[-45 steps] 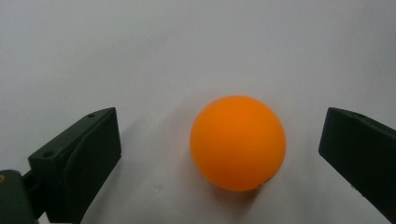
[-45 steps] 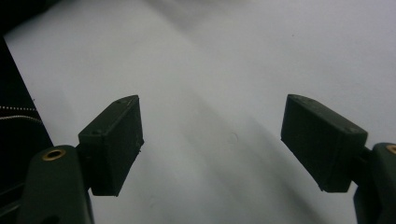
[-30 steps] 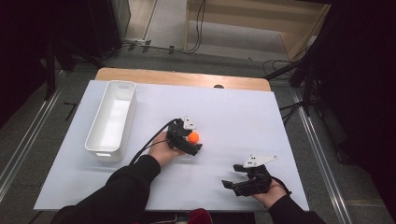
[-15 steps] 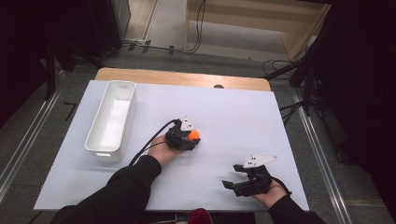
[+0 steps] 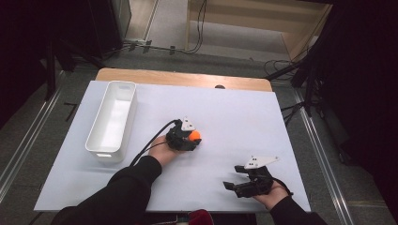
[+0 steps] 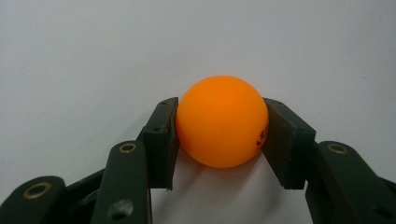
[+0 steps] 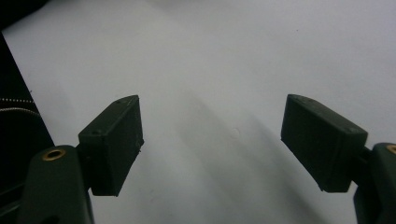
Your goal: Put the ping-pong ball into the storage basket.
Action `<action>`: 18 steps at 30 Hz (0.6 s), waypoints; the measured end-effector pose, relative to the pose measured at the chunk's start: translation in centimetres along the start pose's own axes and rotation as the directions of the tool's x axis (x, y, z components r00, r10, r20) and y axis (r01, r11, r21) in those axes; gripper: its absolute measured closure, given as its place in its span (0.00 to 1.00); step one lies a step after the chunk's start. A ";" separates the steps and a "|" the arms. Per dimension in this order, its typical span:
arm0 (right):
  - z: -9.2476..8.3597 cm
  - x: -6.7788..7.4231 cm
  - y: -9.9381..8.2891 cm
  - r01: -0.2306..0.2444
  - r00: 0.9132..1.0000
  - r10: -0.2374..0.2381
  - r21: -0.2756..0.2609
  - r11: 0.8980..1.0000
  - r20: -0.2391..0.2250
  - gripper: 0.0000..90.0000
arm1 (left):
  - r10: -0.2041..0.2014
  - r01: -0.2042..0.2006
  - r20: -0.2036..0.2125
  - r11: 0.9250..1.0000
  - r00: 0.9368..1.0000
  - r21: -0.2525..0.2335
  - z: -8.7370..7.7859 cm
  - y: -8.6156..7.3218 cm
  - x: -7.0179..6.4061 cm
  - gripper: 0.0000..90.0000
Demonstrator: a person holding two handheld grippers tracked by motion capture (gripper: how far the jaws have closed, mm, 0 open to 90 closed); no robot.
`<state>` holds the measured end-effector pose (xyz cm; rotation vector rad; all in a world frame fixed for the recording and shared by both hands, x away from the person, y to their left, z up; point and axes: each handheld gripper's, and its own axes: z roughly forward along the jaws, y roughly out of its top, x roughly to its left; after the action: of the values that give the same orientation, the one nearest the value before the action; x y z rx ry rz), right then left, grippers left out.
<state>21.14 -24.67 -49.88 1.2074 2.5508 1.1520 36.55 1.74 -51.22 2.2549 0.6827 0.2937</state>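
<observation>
The left gripper (image 5: pixel 191 139) pinches an orange ping-pong ball (image 5: pixel 195 136) between its two black jaws, both pads pressed against the ball's sides, right of the white bin (image 5: pixel 112 121) on the white table sheet (image 5: pixel 234 112). The right gripper (image 5: pixel 234 186) rests farther from the bin, near the sheet's front edge, jaws spread wide over bare sheet.
</observation>
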 end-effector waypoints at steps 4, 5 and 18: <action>0.0 0.0 0.0 0.000 1.000 0.000 0.001 1.000 0.002 0.22 | -0.024 0.024 0.016 1.000 1.000 -0.005 -0.4 0.3 0.0 0.56; 0.0 0.0 0.0 -0.001 1.000 0.001 0.001 1.000 0.000 0.22 | -0.023 0.024 0.020 1.000 1.000 -0.013 -0.5 0.3 0.0 0.56; 0.1 0.0 0.0 -0.002 1.000 0.002 0.005 1.000 -0.009 0.22 | -0.003 0.004 0.078 1.000 0.997 -0.017 -2.7 1.2 -0.9 0.56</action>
<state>21.18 -24.68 -49.94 1.2087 2.5613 1.1552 35.17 2.17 -48.51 2.2368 0.6404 0.2076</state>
